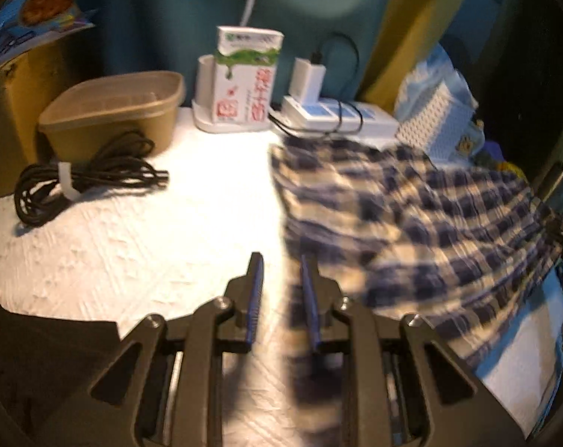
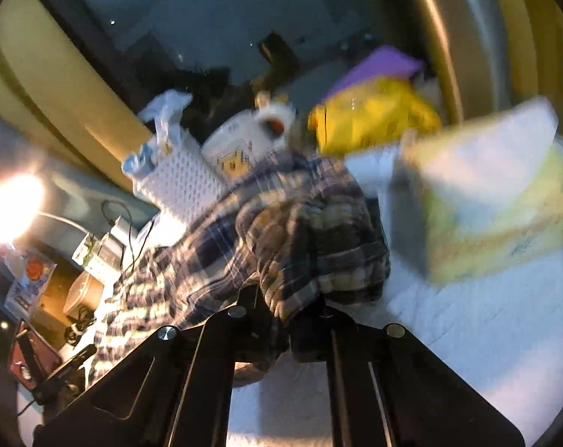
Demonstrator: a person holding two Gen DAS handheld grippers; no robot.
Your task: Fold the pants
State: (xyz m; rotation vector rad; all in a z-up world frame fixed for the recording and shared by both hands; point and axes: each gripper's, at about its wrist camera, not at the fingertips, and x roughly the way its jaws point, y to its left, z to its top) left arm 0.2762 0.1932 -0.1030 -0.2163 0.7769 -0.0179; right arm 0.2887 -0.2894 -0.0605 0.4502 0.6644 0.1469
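The blue-and-cream plaid pants (image 1: 412,216) lie spread over the right half of the white textured table (image 1: 151,231), their left edge running down toward my left gripper. My left gripper (image 1: 281,272) is open; a strip of the cloth's edge hangs blurred between and just right of its blue pads (image 1: 257,290). In the right wrist view the pants (image 2: 289,231) are bunched and lifted, and my right gripper (image 2: 281,298) is shut on a fold of them; its fingertips are hidden by the cloth.
At the table's back stand a tan tub (image 1: 114,108), a coiled black cable (image 1: 84,182), a milk carton (image 1: 244,78), a charger with a power strip (image 1: 337,115) and a white perforated basket (image 1: 434,126). A tissue box (image 2: 497,201) and a yellow bag (image 2: 371,115) sit close to the right.
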